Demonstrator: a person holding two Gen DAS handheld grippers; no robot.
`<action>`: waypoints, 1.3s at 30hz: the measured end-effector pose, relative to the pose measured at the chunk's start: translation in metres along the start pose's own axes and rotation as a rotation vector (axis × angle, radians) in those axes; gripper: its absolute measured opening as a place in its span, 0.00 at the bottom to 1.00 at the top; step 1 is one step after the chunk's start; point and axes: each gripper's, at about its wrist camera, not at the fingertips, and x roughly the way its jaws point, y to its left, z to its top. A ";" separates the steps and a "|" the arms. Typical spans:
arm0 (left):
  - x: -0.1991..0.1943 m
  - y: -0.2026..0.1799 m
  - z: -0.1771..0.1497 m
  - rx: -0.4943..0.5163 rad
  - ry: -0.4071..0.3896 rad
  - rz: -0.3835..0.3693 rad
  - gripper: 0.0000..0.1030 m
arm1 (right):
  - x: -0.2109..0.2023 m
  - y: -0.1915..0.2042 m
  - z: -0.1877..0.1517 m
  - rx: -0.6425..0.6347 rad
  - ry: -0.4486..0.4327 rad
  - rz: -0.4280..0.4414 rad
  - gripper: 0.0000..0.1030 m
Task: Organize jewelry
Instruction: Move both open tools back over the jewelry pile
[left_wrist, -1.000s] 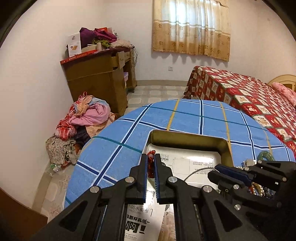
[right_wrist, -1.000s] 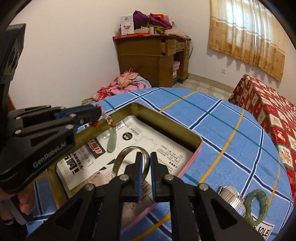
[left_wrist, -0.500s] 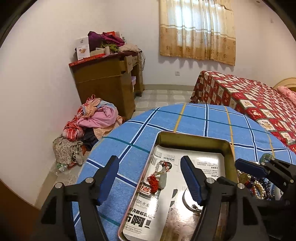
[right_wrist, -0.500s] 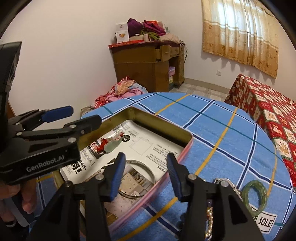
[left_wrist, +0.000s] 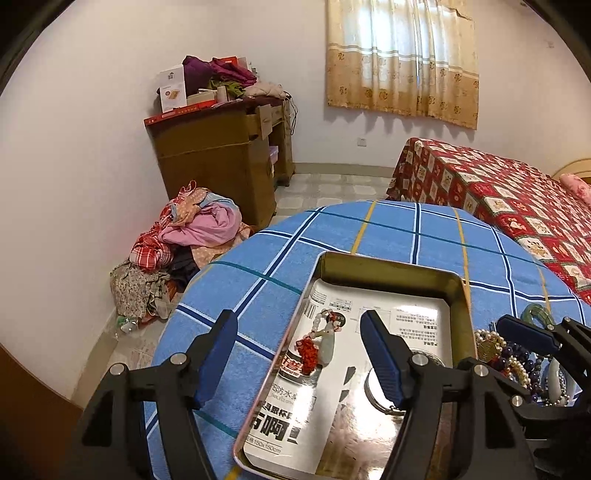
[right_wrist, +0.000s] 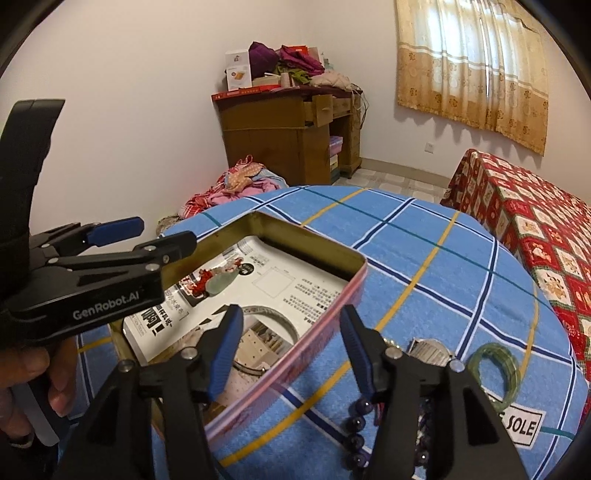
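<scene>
Jaws, left gripper (left_wrist: 299, 354): stood wide apart, nothing between the pads; they had opened within the last second and then held.
Jaws, right gripper (right_wrist: 288, 350): about half apart, empty, and had just been opening.
Jade pendant (left_wrist: 321, 341): lay on the printed paper in the tin (left_wrist: 388, 263), red knot beside it, clear of both grippers.
Silver bangle (right_wrist: 271, 314): lay flat in the tin, just ahead of the right fingertips.
Loose pile (left_wrist: 517, 360): beads and pearls heaped on the blue checked cloth (left_wrist: 406, 229), just outside the tin's right wall; green bangle (right_wrist: 495, 363) and watch (right_wrist: 430, 350) near it.
Step in hand (judged): both drops done; next pick is from the pile.
How to do well: lift the right gripper over the tin's pink rim before swinging; take one strand, not a tangle.
Edges: tin wall sat between right jaws and pile; table edge lay close beyond the green bangle.
Open room: far half of the cloth was bare; space above the tin was free.
</scene>
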 end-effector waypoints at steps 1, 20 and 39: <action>-0.001 -0.001 -0.001 0.001 0.002 0.000 0.67 | -0.001 0.000 -0.002 -0.001 -0.001 0.000 0.57; -0.015 -0.021 -0.015 -0.010 0.019 -0.019 0.68 | -0.028 -0.014 -0.015 0.040 -0.024 -0.007 0.65; -0.052 -0.094 -0.047 0.120 -0.025 -0.071 0.68 | -0.088 -0.108 -0.077 0.185 -0.006 -0.253 0.67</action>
